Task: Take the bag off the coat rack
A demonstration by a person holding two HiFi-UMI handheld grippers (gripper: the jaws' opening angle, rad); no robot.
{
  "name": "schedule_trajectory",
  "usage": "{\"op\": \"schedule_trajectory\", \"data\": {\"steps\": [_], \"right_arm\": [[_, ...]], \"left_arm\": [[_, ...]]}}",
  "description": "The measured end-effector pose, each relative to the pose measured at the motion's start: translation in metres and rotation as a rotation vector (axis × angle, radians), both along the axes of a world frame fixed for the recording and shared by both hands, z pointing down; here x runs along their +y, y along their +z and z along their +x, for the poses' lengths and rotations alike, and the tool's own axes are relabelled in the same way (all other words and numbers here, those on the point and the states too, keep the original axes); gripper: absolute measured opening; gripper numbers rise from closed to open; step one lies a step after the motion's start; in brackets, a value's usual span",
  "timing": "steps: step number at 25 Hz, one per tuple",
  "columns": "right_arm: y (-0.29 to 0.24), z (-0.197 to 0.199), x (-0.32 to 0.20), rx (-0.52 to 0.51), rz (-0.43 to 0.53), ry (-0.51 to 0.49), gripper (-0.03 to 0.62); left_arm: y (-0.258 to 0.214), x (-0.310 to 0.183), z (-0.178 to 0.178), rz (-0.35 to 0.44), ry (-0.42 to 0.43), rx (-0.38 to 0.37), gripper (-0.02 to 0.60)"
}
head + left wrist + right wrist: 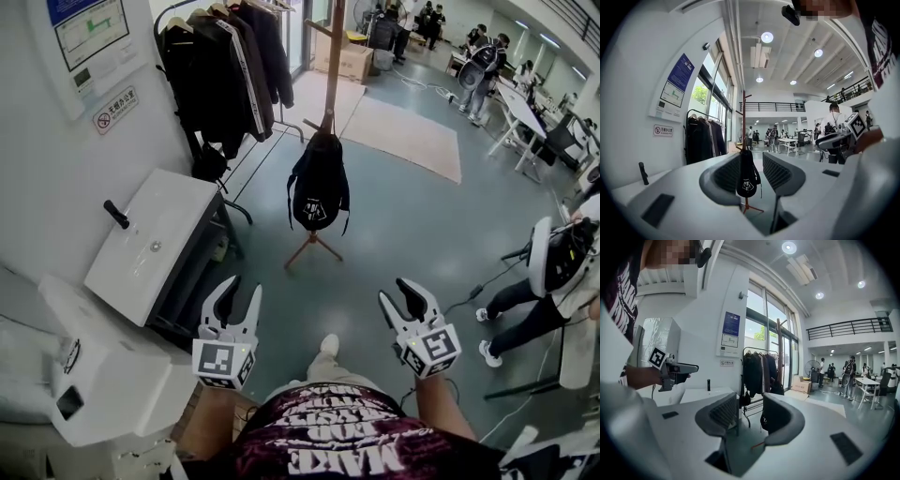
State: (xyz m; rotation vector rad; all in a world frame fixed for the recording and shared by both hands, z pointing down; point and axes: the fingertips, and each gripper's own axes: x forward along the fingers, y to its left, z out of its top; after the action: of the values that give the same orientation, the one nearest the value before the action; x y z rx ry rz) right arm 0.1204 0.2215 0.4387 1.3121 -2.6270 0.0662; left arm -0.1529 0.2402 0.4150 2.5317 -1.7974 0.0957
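A black bag (319, 192) hangs on a wooden coat rack (333, 56) that stands on the grey floor a few steps ahead of me. Both grippers are held low in front of my body, well short of the bag. My left gripper (241, 289) is open and holds nothing. My right gripper (396, 292) is open and empty too. In the left gripper view the bag (746, 176) shows far off between the spread jaws, under the rack's pole (743, 117). In the right gripper view the bag (763, 421) is mostly hidden behind the right jaw.
A clothes rail with dark coats (230, 66) stands left of the rack. A white cabinet (159, 239) and a white machine (103, 375) line the wall at my left. A person (553, 281) sits at the right. A beige mat (412, 131) lies beyond the rack.
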Motion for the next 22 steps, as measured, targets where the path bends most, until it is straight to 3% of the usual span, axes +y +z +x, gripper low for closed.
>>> {"op": "schedule_trajectory", "data": {"steps": [22], "right_arm": [[0.012, 0.008, -0.143, -0.020, -0.027, -0.041, 0.183]], "left_arm": [[0.007, -0.136, 0.017, -0.038, -0.018, -0.031, 0.138]]}}
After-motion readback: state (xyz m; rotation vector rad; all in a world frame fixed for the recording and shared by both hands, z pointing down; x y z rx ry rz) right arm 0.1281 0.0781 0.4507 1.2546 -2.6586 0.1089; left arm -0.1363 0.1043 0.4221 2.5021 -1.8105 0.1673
